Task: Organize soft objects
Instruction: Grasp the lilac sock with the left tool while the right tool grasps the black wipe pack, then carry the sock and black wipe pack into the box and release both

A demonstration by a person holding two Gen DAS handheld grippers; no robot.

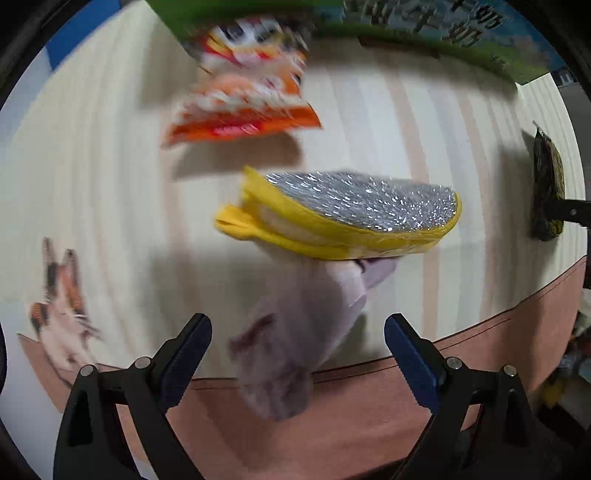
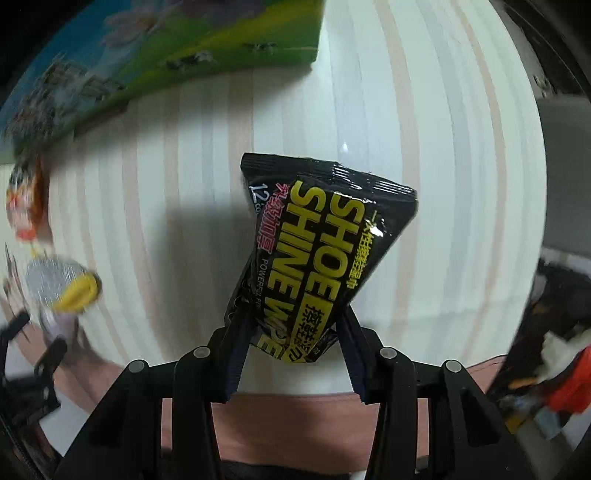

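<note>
My right gripper (image 2: 293, 336) is shut on a black and yellow shoe shine wipe packet (image 2: 317, 254) and holds it above the striped table (image 2: 443, 184); the packet also shows at the right of the left wrist view (image 1: 548, 188). My left gripper (image 1: 297, 339) is open, its blue pads (image 1: 188, 354) wide apart around a pale lilac cloth (image 1: 295, 339). A yellow-edged silver scrubbing pad (image 1: 354, 206) lies on the cloth's far end; it also shows in the right wrist view (image 2: 62, 282). An orange snack bag (image 1: 247, 96) lies beyond, blurred.
A green and blue printed box (image 1: 424, 33) stands at the table's far edge, also in the right wrist view (image 2: 155, 55). A cat-print picture (image 1: 62, 306) is on the left. The table's near edge borders a pinkish-brown surface (image 1: 332, 417). Mixed items lie at the right (image 2: 561, 376).
</note>
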